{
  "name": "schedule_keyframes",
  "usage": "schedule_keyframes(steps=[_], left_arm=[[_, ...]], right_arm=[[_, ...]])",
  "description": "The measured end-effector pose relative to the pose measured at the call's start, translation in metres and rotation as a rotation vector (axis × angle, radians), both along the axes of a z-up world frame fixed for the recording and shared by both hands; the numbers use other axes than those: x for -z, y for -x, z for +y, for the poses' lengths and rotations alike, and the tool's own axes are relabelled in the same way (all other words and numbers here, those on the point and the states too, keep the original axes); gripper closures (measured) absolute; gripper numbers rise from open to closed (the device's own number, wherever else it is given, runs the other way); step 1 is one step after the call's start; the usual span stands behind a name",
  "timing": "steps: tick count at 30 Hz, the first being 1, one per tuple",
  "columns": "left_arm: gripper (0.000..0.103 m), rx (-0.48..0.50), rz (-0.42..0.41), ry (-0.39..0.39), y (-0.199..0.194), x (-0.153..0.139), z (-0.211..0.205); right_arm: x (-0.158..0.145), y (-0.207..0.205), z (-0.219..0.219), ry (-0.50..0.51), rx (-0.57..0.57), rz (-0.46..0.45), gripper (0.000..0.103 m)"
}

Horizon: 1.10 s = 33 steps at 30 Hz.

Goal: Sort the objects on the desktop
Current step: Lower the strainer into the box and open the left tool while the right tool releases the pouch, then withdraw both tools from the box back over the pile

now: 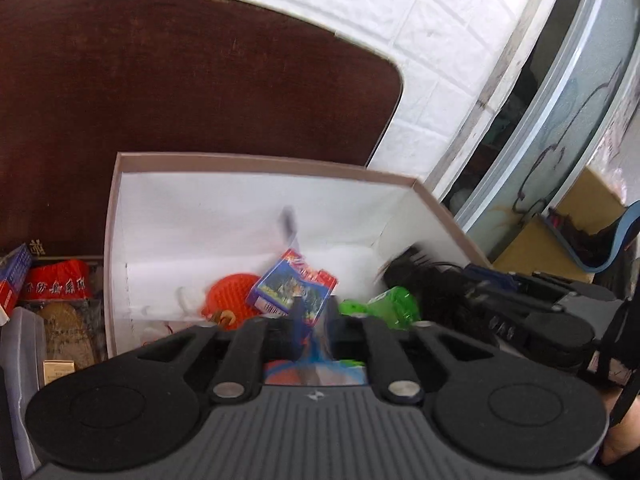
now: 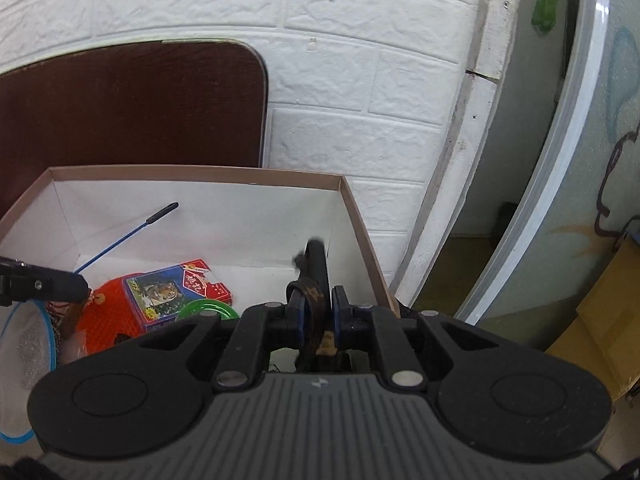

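Left wrist view first: we're over the cardboard box [image 1: 248, 160], brown outside and plain white inside, sitting low in the frame on the dark brown worktop [image 1: 160, 80]. The sorting looks well under way. A knobbly orange disc [image 1: 232, 296], a glossy printed card pack [image 1: 292, 288] and a clear green plastic round [image 1: 394, 304] already lie on the box floor. A red packet [image 1: 56, 280] and other bits still wait outside at lower left. The left claw [image 1: 315, 312] straddles a thin blue rod [image 1: 310, 332], which is smeared by blur, so we cannot tell whether it's gripped or loose. Over to the right wrist view: the right claw [image 2: 319, 312], low and centre, has a worn black strap [image 2: 316, 264] with brown scuffs standing between its blue pads [image 2: 301, 316]. They sit tight alongside it, but we cannot tell if they bite. At lower left there's a blue-rimmed mesh hoop [image 2: 24, 344], not yet lying flat in the box.
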<state>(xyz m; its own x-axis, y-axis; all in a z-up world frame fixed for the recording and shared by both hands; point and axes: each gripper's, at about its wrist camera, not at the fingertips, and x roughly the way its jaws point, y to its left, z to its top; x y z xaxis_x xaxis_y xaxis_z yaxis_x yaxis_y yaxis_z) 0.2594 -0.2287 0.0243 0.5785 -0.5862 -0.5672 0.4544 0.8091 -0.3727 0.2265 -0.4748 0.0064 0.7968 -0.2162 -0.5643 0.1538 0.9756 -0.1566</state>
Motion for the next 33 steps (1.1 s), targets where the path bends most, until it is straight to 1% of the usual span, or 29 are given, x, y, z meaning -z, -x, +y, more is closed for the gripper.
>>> schedule_keyframes(steps=[1, 2, 3, 4, 8, 11, 12, 15, 16, 17, 20, 24, 26, 27, 29, 33], left_arm=[[0.036, 0.000, 0.009, 0.020, 0.001, -0.001, 0.003], [0.023, -0.003, 0.017, 0.041, 0.002, -0.002, 0.006], [0.023, 0.012, 0.009, 0.071, 0.005, -0.003, 0.009], [0.022, 0.018, 0.003, 0.081, 0.008, -0.004, 0.010], [0.020, 0.020, -0.005, 0.072, 0.018, -0.009, 0.012], [0.019, 0.027, -0.007, 0.069, 0.026, -0.010, 0.013], [0.018, 0.028, -0.011, 0.062, 0.030, -0.010, 0.013], [0.018, 0.034, -0.027, 0.045, 0.038, -0.012, 0.013], [0.018, 0.033, -0.030, 0.039, 0.041, -0.014, 0.013], [0.018, 0.031, -0.032, 0.032, 0.044, -0.014, 0.012], [0.018, 0.040, -0.048, 0.007, 0.058, -0.019, 0.014], [0.018, 0.053, -0.076, -0.006, 0.080, -0.027, 0.020], [0.018, 0.048, -0.092, -0.026, 0.093, -0.030, 0.024], [0.018, 0.044, -0.099, -0.040, 0.098, -0.030, 0.026], [0.018, 0.031, -0.110, -0.062, 0.110, -0.032, 0.031], [0.018, 0.012, -0.111, -0.064, 0.133, -0.035, 0.048]], right_arm=[[-0.001, 0.002, 0.003, 0.009, -0.008, -0.005, 0.055], [-0.002, 0.004, 0.006, 0.017, -0.010, -0.018, 0.049], [-0.004, 0.006, 0.007, 0.021, -0.014, -0.029, 0.047], [-0.006, 0.008, 0.009, 0.017, -0.016, -0.033, 0.046], [-0.010, 0.018, 0.008, -0.040, -0.022, -0.035, 0.041], [-0.009, 0.028, 0.009, -0.049, -0.017, -0.034, 0.036], [-0.008, 0.031, 0.008, -0.053, -0.012, -0.032, 0.032], [-0.006, 0.041, 0.010, -0.081, -0.019, -0.019, 0.029], [-0.007, 0.045, 0.012, -0.090, -0.022, -0.018, 0.025], [-0.007, 0.049, 0.014, -0.095, -0.021, -0.019, 0.024], [-0.012, 0.062, 0.021, -0.084, -0.021, -0.020, 0.023], [-0.021, 0.082, 0.033, -0.081, -0.041, -0.023, 0.022], [-0.026, 0.092, 0.041, -0.080, -0.059, -0.030, 0.020], [-0.028, 0.096, 0.045, -0.081, -0.065, -0.035, 0.016], [-0.032, 0.106, 0.055, -0.082, -0.079, -0.045, 0.016], [-0.035, 0.124, 0.073, -0.072, -0.090, -0.056, 0.016]])
